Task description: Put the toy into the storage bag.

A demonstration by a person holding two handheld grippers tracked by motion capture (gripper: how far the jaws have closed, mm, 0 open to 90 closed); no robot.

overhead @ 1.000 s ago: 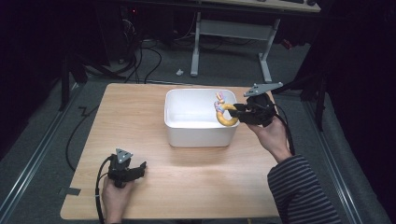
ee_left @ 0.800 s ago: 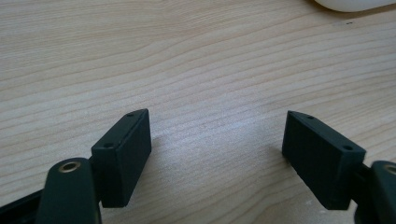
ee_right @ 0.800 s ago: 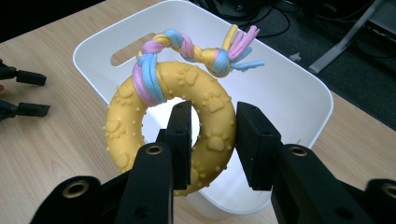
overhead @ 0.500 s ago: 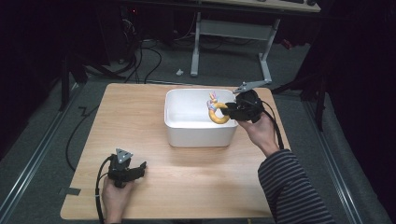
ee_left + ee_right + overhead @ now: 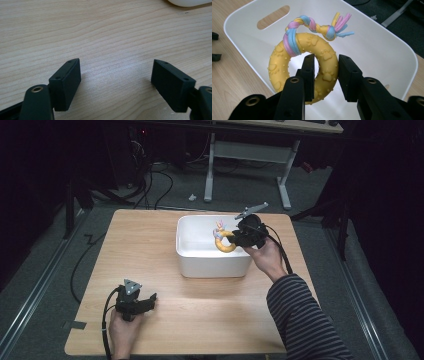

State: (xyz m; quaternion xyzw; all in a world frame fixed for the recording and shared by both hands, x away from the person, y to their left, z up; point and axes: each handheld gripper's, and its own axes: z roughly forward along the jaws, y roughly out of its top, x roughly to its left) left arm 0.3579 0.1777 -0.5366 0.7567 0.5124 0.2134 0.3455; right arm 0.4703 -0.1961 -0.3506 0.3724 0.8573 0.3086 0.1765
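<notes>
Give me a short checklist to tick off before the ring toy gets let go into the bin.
1. Grip: right gripper shut on the yellow rubber ring toy with its pastel braided rope, one finger through the hole: ok.
2. Toy above the white plastic bin: ok.
3. Bin interior free of other items: ok.
4. Rope tail clear of the fingers: ok.
5. Left gripper open, resting on the wooden table, away from the bin: ok.
6. Toy's height over the bin floor: cannot tell.
</notes>
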